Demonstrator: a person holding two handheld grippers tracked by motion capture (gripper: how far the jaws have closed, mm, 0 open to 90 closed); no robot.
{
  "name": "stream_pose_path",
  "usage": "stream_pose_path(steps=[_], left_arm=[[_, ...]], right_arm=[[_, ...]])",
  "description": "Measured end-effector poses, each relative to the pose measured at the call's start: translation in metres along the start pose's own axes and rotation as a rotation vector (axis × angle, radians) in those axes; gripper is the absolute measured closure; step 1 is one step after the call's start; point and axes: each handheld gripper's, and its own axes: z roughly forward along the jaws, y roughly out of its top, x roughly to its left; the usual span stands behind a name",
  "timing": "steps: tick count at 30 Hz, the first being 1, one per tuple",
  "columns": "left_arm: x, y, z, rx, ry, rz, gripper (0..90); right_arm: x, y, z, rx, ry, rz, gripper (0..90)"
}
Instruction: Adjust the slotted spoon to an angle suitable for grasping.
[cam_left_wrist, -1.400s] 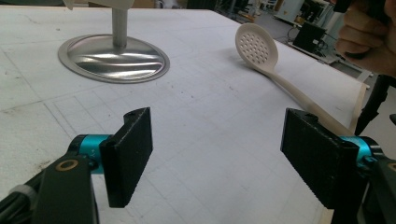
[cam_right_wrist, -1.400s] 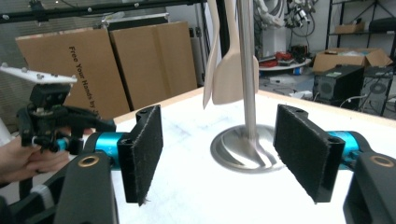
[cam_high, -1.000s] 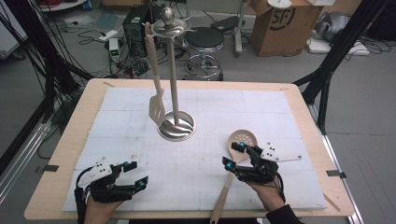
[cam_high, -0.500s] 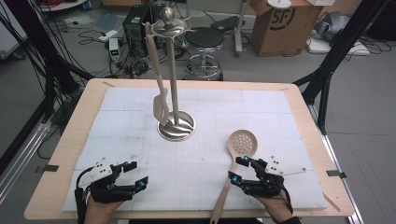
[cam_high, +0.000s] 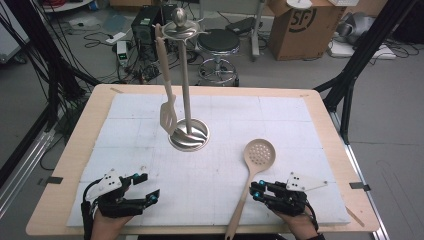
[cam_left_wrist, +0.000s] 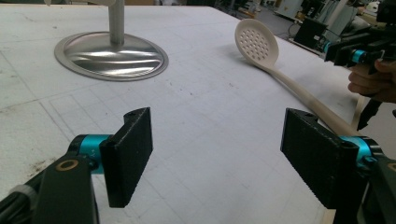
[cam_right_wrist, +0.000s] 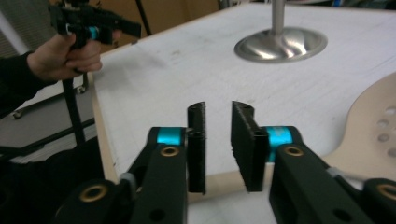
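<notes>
Room: grey floor strewn with cables; a cardboard box (cam_high: 299, 26), a black round stool (cam_high: 218, 42) and black frame struts stand beyond the table.

Table (cam_high: 60, 190): pale wood top with rounded corners, almost wholly covered by a white mat (cam_high: 280, 125), matte, faintly gridded, lightly smudged.

Utensil stand (cam_high: 188, 135): polished metal, round domed base with rippled reflections, slim upright post, ball finial and hook ring at the top; it sits at mid-mat. A beige slotted turner (cam_high: 168, 112) hangs from the ring, blade down, just above the base.

Skimmer spoon (cam_high: 259, 154): beige, smooth, round perforated bowl, long tapering handle. It lies flat on the mat right of the stand, handle running to the near edge and overhanging it, just beside the right gripper and untouched.

Left gripper (cam_high: 147, 192): black, cyan joints, grey plate on top, hand-held over the near left corner; jaws set wide, nothing between them.

Right gripper (cam_high: 257, 190): same build, near right; ribbed jaws narrow, a slim gap, empty.
</notes>
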Motion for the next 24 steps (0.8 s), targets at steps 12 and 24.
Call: stream_pose_path(steps=[12, 24], left_arm=[[-0.001, 0.0, -0.001, -0.004, 0.0, -0.003, 25.8], [0.0, 0.001, -0.001, -0.008, 0.0, -0.004, 25.7]], right_arm=[[-0.006, -0.006, 0.001, 0.054, 0.006, 0.037, 89.6], [-0.004, -0.011, 0.008, 0.174, 0.049, 0.053, 89.7]])
